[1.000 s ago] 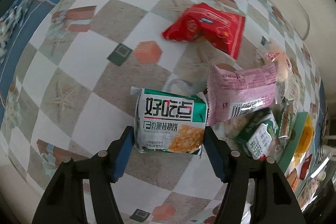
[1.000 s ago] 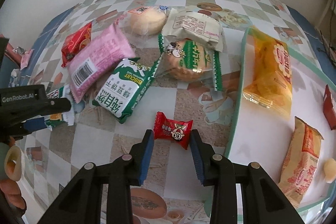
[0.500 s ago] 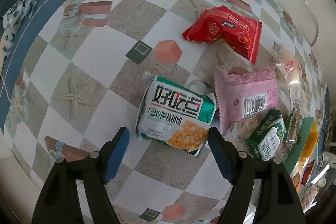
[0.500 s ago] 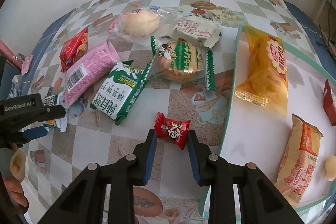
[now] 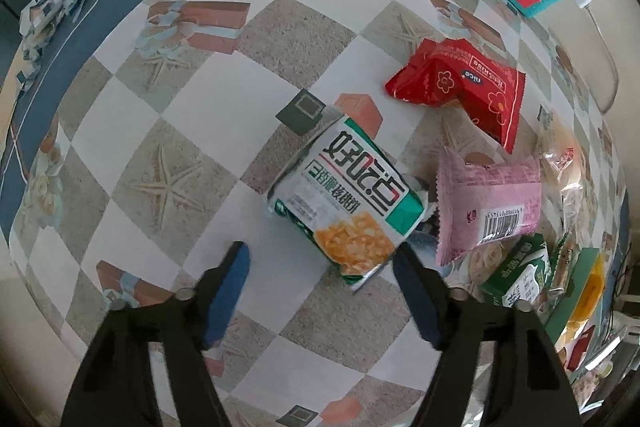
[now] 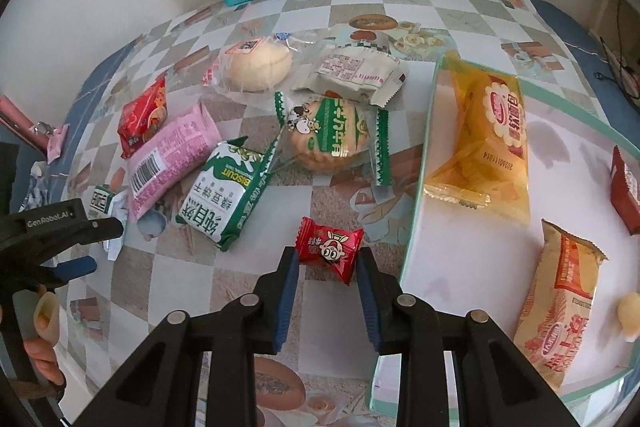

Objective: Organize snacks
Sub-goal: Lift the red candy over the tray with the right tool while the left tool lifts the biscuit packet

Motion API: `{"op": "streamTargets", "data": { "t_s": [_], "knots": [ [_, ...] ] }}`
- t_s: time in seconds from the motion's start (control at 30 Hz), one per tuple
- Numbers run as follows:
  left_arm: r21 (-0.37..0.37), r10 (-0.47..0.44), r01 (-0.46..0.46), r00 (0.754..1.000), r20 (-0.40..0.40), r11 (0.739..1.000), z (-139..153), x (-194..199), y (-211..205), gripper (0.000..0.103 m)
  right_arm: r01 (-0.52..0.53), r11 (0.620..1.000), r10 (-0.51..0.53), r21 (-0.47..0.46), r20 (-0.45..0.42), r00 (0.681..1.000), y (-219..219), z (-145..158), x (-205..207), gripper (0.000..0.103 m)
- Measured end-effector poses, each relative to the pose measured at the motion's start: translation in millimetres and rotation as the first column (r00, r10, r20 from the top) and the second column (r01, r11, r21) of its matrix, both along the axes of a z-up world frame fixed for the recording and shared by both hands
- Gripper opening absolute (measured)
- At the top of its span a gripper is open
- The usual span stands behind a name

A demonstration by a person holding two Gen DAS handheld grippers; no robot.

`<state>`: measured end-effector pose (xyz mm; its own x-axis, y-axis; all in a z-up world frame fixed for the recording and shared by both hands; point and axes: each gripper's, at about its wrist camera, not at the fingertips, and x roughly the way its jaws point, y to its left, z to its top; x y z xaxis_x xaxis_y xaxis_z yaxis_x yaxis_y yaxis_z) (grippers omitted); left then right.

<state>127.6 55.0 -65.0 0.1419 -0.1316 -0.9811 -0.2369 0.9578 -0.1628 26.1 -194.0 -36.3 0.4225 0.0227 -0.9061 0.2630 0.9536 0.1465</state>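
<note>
Between the blue pads of the right claw (image 6: 327, 267), the small red candy (image 6: 329, 245) is being pinched at its two twisted ends, resting low on the checked counter (image 6: 240, 291) just left of the tray. That tray (image 6: 416, 227), pale with a green rim, is already holding the yellow biscuit pack (image 6: 486, 147), an orange wafer pack (image 6: 560, 311) and a dark red packet (image 6: 626, 187) at its far edge. Judging from this, the step in hand is moving the candy over the rim; the next move is calling for a short lift to clear the green edge, a carry to the right, and a release onto a bare patch of the tray.

Farther left, loose snacks are lying crowded: a green milk biscuit pack (image 6: 224, 195), a round cookie in a green-striped wrapper (image 6: 328, 135), a pink packet (image 6: 168, 159), a red packet (image 6: 144, 119), a pale bun (image 6: 258, 65) and a beige packet (image 6: 356, 71).

Over at the left claw (image 5: 320, 275), the jaws are closing but are not gripping anything yet; the green-and-white walnut biscuit pack (image 5: 348, 191) is lying tilted on the counter, its lower corner reaching in between the fingers, near the right pad and apart from the left one. That claw is needing to centre itself over the pack before squeezing, or the pack is likely to twist away.
</note>
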Motion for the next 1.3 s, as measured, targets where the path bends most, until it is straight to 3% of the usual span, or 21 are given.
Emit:
{"op": "streamTargets", "data": {
  "t_s": [0.03,0.1,0.27,0.53,0.67,0.7,0.73,0.8,0.97,1.2,1.27,1.3],
  "knots": [
    [-0.007,0.002,-0.002,1.0,0.005,1.0,1,0,2,0.053,-0.001,1.0,0.001,0.0,0.001,1.0,0,0,0,0.032],
    [-0.019,0.002,-0.002,1.0,0.015,1.0,4,0,6,0.038,-0.003,1.0,0.003,0.001,0.002,1.0,1,1,1,0.032],
    [-0.02,0.009,-0.009,1.0,0.001,1.0,7,0,14,0.037,-0.003,1.0,0.003,0.006,0.0,1.0,0,1,0,0.032],
    [-0.049,0.128,-0.129,0.992,-0.007,0.99,10,0,66,0.053,0.006,1.0,-0.006,0.019,0.002,1.0,-3,1,-1,0.032],
    [-0.056,0.189,-0.187,0.981,0.034,0.981,25,-4,96,0.056,0.004,1.0,-0.004,0.021,-0.001,1.0,-2,0,0,0.032],
    [-0.065,0.196,-0.193,0.98,0.044,0.979,28,-5,100,0.061,0.004,1.0,-0.004,0.022,0.0,1.0,-2,0,0,0.032],
    [-0.076,0.2,-0.196,0.978,0.053,0.978,33,-5,104,0.074,0.004,1.0,-0.004,0.022,0.0,1.0,-2,0,0,0.032],
    [-0.084,0.2,-0.193,0.977,0.077,0.978,39,-2,112,0.086,0.007,1.0,-0.007,0.024,0.002,1.0,-3,0,0,0.032],
    [-0.058,0.139,-0.133,0.984,0.107,0.989,40,16,98,0.087,0.011,1.0,-0.011,0.029,0.005,1.0,-3,0,-1,0.032],
    [-0.025,0.064,-0.062,0.992,0.106,0.998,27,18,46,0.086,0.017,0.999,-0.017,0.034,0.008,1.0,-4,1,-2,0.032],
    [0.0,0.061,-0.062,0.992,0.112,0.998,27,22,39,0.083,0.022,0.999,-0.023,0.039,0.009,1.0,-5,1,-3,0.032],
    [0.009,0.061,-0.062,0.992,0.114,0.998,25,23,36,0.073,0.024,0.999,-0.025,0.042,0.009,1.0,-5,2,-3,0.032]
  ]
}}
